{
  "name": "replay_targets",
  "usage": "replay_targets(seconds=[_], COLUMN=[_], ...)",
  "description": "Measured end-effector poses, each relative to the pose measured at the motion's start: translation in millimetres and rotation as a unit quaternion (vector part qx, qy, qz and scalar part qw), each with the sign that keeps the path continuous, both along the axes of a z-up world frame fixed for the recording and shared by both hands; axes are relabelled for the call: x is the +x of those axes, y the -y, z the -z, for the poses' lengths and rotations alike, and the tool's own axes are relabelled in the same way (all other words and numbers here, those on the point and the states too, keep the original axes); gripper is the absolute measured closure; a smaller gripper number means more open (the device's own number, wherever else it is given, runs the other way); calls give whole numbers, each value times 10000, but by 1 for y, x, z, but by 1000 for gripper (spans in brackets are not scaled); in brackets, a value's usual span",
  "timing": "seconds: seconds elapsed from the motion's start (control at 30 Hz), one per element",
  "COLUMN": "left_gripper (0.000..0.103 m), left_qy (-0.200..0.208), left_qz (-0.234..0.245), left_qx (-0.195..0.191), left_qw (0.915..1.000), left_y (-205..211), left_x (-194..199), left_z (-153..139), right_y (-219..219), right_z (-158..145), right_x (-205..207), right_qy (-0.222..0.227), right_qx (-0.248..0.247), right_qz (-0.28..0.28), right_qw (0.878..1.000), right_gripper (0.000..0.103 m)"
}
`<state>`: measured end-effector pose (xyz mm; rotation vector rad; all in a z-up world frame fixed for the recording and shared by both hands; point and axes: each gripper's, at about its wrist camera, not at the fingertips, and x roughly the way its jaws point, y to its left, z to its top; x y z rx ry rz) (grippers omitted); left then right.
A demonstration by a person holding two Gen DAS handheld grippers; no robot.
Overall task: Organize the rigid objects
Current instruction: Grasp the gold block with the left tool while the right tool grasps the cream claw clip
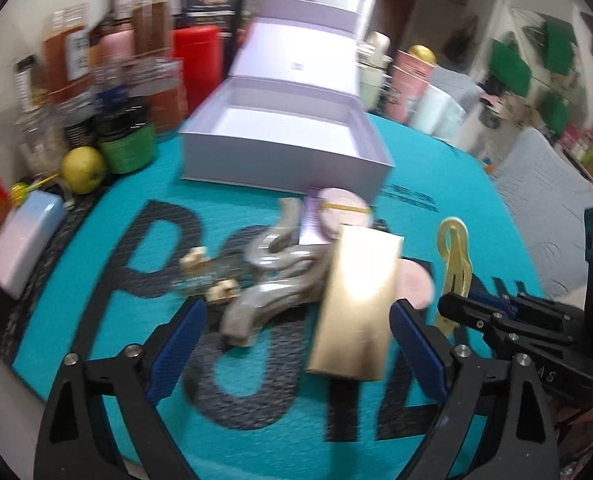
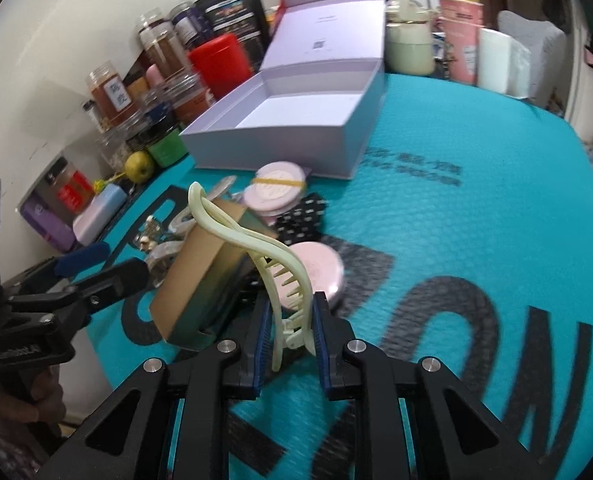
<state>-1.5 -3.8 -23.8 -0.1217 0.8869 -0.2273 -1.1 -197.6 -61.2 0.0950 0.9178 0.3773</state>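
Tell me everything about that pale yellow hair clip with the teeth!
The pale yellow-green plastic claw hair clip is long and curvy, with a looped tip at the far end and a row of pointy teeth along one side. Its hinge end sits between the blue-padded fingers of the right gripper, which are shut on it. It points away from the camera and leans against the shiny gold rectangular box. The left wrist view shows it past that box.

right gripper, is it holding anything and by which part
The right gripper is shut on the pale yellow hair clip, pinching its hinged handle end; the toothed end sticks out ahead.
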Motion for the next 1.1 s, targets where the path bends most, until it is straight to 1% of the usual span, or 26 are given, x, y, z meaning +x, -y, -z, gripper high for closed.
replay_targets(seconds=[0.07,0.1,0.13,0.23,0.27,0.33,0.4,0.53,0.63,0.67,0.7,0.8,0.9,1.03,1.1], left_gripper=[10,14,22,31,33,41,43,53,54,56,57,58,58,58,58], left_qy=[-21,-74,-129,-363,-392,-426,-440,-533,-692,-761,-730,-584,-520,-366,-334], left_qz=[188,254,311,418,428,469,533,605,592,579,569,573,553,536,528], left_qx=[-30,-73,-126,-268,-299,-340,-318,-265,-351,-387,-437,-407,-457,-364,-384], left_qw=[9998,9996,9994,9981,9979,9974,9971,9964,9952,9947,9947,9958,9961,9972,9973], left_y=[9,13,15,22,23,25,29,35,35,34,33,33,31,29,26], left_x=[3,5,7,13,13,14,14,20,27,29,28,24,20,13,9], left_z=[2,4,7,16,18,19,22,31,40,44,44,39,34,24,21], right_y=[7,11,15,24,25,27,28,28,29,29,29,30,30,28,25], right_z=[-1,-1,1,5,6,7,8,11,12,12,12,13,12,8,7], right_x=[-1,-1,-1,0,0,1,2,3,3,3,4,5,6,5,6], right_qy=[24,1,-37,-139,-154,-169,-187,-212,-197,-194,-203,-215,-197,-141,-129], right_qx=[-37,-40,-26,47,58,62,39,11,22,28,31,24,34,77,98], right_qz=[102,160,223,374,394,416,404,370,366,375,386,381,371,321,267], right_qw=[9999,9999,9997,9992,9991,9990,9990,9991,9991,9991,9990,9990,9991,9994,9995], right_gripper=[83,83,83,83,83,83,83,83,83,83,83,83,83,83,83])
